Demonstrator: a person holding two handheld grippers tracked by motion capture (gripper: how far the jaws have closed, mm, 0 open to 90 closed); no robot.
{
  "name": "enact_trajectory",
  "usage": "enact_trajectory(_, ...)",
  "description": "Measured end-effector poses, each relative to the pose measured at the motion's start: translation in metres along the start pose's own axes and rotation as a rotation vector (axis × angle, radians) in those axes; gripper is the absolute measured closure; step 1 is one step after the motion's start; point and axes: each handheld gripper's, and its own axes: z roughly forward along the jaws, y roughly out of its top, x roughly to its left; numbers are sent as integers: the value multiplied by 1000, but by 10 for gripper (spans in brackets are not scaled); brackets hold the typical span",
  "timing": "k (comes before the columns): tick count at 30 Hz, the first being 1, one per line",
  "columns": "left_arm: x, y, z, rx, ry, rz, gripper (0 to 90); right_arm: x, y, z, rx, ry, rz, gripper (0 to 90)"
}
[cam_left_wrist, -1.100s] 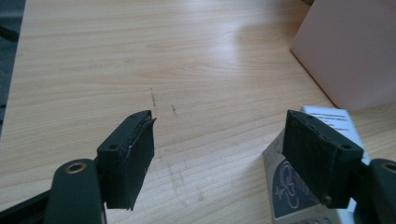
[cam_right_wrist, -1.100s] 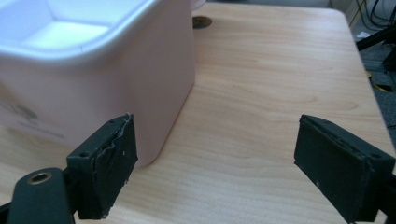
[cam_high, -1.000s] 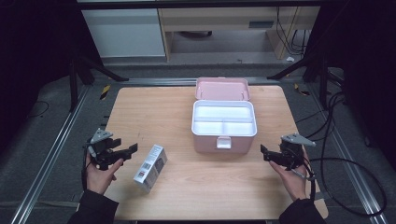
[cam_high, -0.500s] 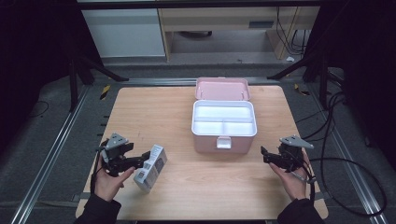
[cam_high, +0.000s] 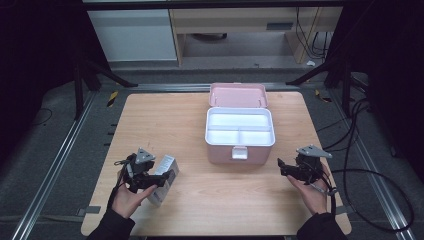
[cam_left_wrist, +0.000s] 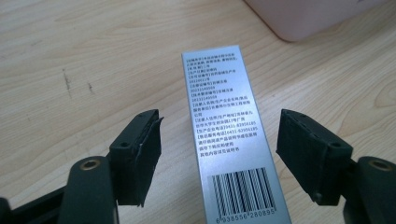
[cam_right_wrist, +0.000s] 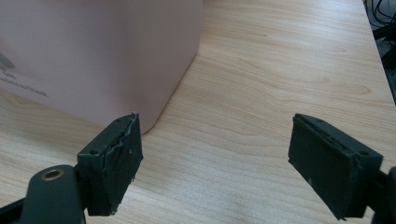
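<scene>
The silver carton (cam_left_wrist: 231, 140) lay flat on the wooden table (cam_high: 200, 125), near its front left corner, barcode end toward the person. The left gripper (cam_left_wrist: 219, 149) straddled it; its jaws had just been closing but stood clear of both sides. The pink box (cam_high: 240, 131) sat open mid-table. The right gripper (cam_right_wrist: 215, 163), jaws apart and empty, hovered just beside the box's front right corner.

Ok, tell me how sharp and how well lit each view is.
High view: wooden table evenly lit, surroundings dark, the left gripper soft. Left gripper view: print on the silver box mostly readable, its barcode sharp. Right gripper view: wood grain clear, the pink case blurred up close.
</scene>
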Motion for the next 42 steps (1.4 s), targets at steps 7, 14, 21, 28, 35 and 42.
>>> enact_trajectory(7,-1,0,5,42,-11,-8,353,1,-1,2,18,4,-14,179)
enact_trajectory(14,-1,3,13,110,-20,-11,404,1,-1,4,28,11,-20,185)
enact_trajectory(21,-1,5,22,192,-45,-31,433,3,-1,6,40,15,-31,185)
enact_trajectory(28,-1,9,23,239,-41,-22,491,3,-2,7,48,18,-39,184)
enact_trajectory(35,2,9,22,255,-40,-22,553,3,-2,8,58,27,-42,185)
enact_trajectory(42,22,11,7,206,-15,-59,556,4,-1,8,53,28,-49,192)
